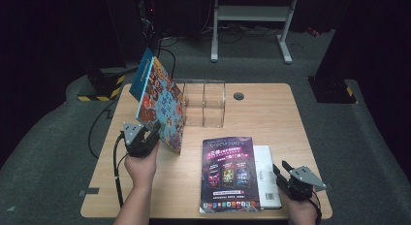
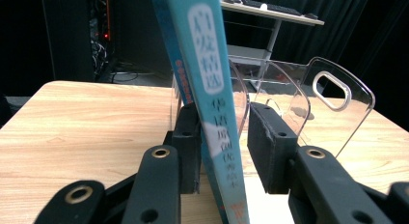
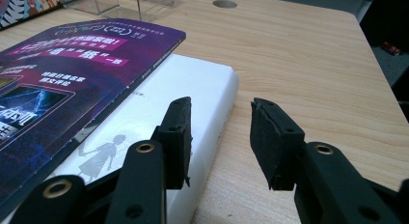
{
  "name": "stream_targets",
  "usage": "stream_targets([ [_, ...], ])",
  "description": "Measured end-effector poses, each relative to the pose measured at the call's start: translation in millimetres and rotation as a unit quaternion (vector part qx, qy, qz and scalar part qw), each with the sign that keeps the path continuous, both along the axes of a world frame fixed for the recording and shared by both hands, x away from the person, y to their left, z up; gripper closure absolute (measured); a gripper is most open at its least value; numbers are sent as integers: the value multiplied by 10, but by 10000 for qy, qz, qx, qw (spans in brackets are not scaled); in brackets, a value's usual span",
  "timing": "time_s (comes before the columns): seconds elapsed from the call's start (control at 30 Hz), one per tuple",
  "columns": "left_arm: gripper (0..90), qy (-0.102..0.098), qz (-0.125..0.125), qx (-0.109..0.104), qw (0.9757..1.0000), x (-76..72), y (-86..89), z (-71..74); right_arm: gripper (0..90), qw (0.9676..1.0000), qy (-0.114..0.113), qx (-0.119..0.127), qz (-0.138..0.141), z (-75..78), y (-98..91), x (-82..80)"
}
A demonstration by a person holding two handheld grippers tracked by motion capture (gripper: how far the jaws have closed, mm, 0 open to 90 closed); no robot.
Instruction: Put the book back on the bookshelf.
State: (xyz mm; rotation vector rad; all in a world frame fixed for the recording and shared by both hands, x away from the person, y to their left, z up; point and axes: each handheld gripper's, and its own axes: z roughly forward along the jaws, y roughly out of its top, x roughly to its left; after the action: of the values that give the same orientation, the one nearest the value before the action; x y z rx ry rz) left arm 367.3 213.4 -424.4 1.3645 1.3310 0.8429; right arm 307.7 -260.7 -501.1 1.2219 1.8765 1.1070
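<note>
Blue book (image 2: 212, 93), spine: pale Chinese characters running top to bottom, the upper few in a white rounded panel; strokes too blurred to read. Purple magazine (image 3: 62, 74), cover: Chinese headline in white on pink bars, small print beneath, none sharp enough to read. White book (image 1: 268, 179): a barcode near its lower end, digits too small to tell.

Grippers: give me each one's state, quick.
Left gripper: jaws around the colourful book, which it holds tilted up on the table.
Right gripper: open, holding nothing, beside the white book.
</note>
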Motion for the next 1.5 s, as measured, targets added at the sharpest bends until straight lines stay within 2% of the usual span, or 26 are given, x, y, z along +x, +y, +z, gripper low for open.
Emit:
stream_targets([
  [0.33,633,-19,-53,31,10000,-65,6,-50,595,10000,8,-11,0,-1,9,-1],
  [0.77,500,-56,-213,84,9997,-177,41,-124,593,10000,9,-35,-18,-7,17,2],
  [0.83,495,-43,-304,70,9995,-194,47,-138,592,10000,21,-27,-23,-8,19,2],
  [0.97,477,11,-480,219,9986,-249,40,-179,592,10000,30,-22,-14,-11,24,6],
  [1.2,437,272,-754,373,9961,-356,95,-279,590,10000,86,-19,17,-10,37,4],
  [1.37,395,504,-889,325,9942,-423,124,-403,582,10000,79,-26,36,-2,45,1],
  [1.5,370,695,-1087,289,9912,-464,89,-545,583,9999,100,-6,105,6,52,-5],
])
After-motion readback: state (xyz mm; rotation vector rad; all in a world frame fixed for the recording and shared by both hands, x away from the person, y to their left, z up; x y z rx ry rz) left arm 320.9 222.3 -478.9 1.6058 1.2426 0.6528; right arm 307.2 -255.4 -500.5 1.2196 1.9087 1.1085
